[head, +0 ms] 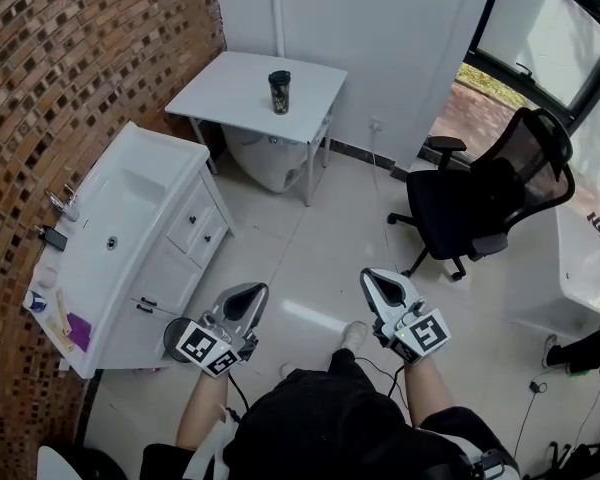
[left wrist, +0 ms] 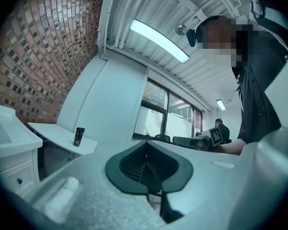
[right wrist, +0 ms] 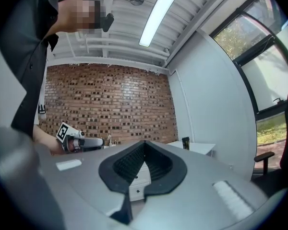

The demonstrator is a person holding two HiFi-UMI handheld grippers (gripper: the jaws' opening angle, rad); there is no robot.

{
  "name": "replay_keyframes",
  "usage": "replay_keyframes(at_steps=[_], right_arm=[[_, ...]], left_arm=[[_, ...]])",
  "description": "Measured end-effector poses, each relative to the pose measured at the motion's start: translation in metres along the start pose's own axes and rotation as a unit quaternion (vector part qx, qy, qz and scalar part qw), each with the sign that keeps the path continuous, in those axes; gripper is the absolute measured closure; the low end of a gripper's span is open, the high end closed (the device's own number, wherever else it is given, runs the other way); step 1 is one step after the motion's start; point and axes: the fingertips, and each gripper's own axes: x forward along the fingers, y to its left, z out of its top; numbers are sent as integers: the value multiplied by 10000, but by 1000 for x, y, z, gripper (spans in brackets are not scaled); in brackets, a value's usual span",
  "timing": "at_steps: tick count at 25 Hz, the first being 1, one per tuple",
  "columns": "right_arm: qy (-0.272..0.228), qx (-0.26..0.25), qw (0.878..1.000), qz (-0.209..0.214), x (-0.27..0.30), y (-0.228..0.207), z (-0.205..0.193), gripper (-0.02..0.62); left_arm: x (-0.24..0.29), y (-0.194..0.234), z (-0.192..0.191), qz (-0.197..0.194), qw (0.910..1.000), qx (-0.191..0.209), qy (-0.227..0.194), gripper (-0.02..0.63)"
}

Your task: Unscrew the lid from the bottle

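The bottle (head: 279, 91) stands upright on the white table (head: 230, 108), near the middle of the top. It is dark, tall and thin. Its lid (head: 279, 74) is on, so the task has not started yet.

The person stands well away from the table, with bare floor in between. The left gripper (head: 242, 303) and the right gripper (head: 385, 288) are both held out in front of the person, far from the table. Each gripper has its 2 jaws pressed together with nothing between them. Both are empty.

A white cabinet with a sink (head: 130, 218) stands just to the left of the table. A black office chair (head: 480, 203) stands off to the right of the table, closer to the person.

A few things could go wrong from here. The jaws are closed, so if they reach the table like that, they would only poke the bottle. A tall, thin bottle would likely tip over from a poke and roll on the table. The jaws need to open first.

Also, if 1 gripper turns the lid while the other does not hold the bottle tight, the whole bottle would probably spin and the lid would stay on.

The chair sits near the path to the table, so the right arm might bump it.
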Motion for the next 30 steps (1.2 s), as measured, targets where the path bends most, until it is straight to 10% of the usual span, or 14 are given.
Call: replay_keyframes(at_steps=[13, 30], right_arm=[[128, 46, 9980, 611, 24, -48, -8, 591], [77, -125, 9901, 1392, 49, -193, 0, 591]], left_arm=[[40, 15, -14, 604, 9972, -433, -94, 604], [183, 23, -10, 1161, 9927, 256, -203, 604]])
